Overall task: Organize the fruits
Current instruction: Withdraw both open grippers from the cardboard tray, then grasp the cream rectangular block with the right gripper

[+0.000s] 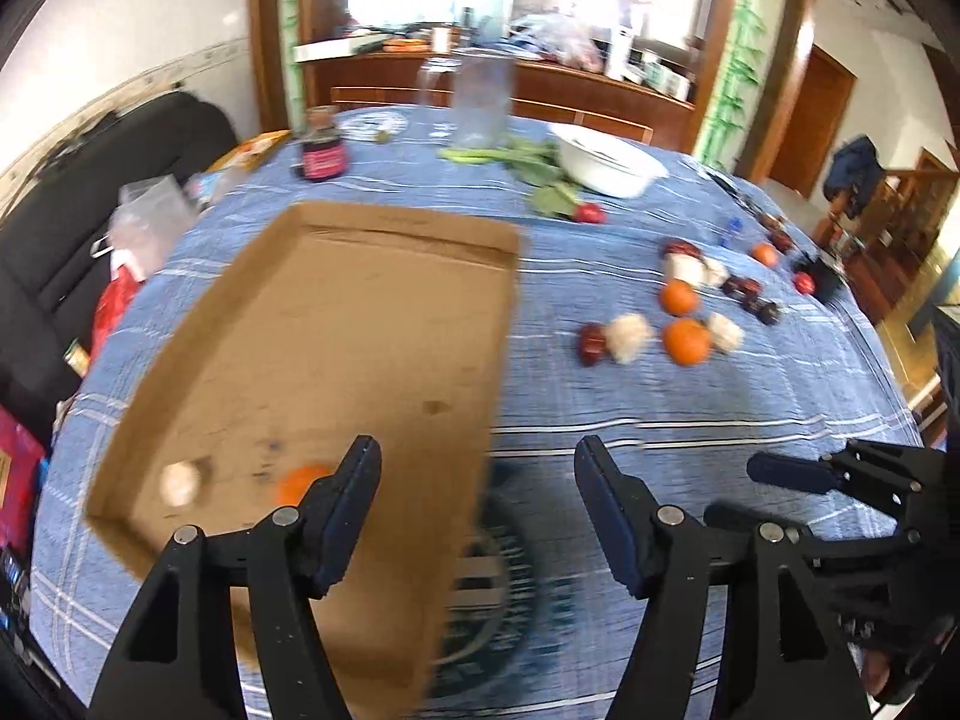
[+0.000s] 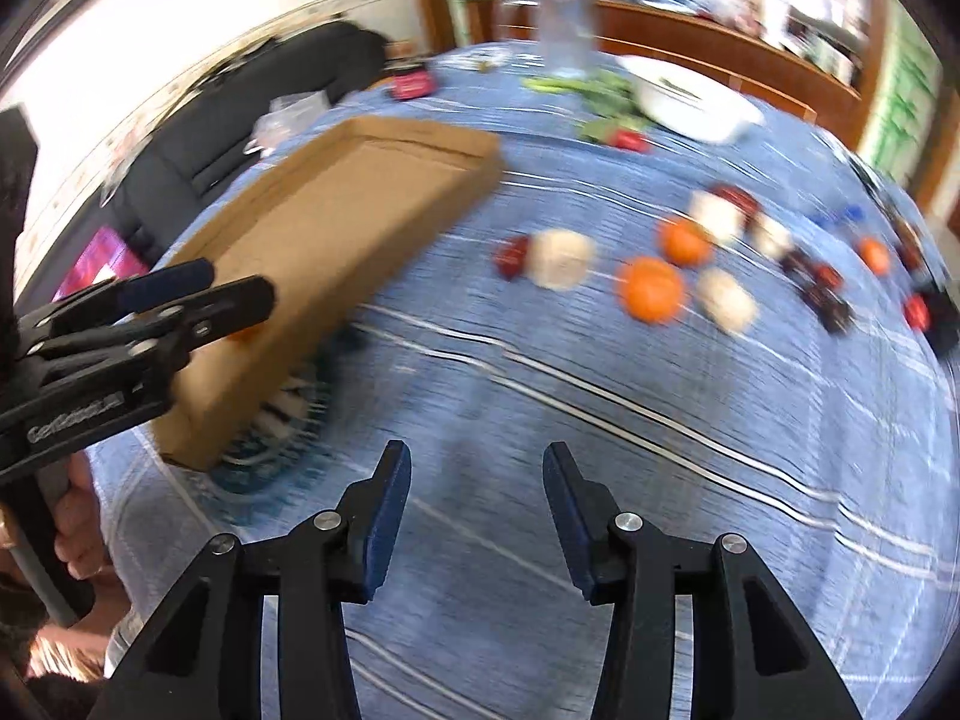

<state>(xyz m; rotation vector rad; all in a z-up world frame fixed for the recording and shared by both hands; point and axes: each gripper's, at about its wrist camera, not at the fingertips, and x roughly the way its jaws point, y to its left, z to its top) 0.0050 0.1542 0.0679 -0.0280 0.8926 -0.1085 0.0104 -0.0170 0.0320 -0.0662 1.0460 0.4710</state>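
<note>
Grippers both empty: left gripper (image 1: 477,450) jaws wide over the near edge of the shallow brown cardboard tray (image 1: 360,324), right gripper (image 2: 477,456) narrower over bare cloth. Tray holds one orange tangerine (image 1: 298,483) and a pale round fruit (image 1: 180,482), probably the sorting target. Remaining tangerines (image 2: 652,290), dark red fruits (image 2: 819,288) and pale pieces lie loose, well apart from it, on the blue striped cloth (image 2: 660,480) over the bench. Dining room, wooden sideboard (image 1: 600,90) behind.

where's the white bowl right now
In the left wrist view the white bowl sits at the table's far side, right of the cardboard tray, beside the leafy greens.
</note>
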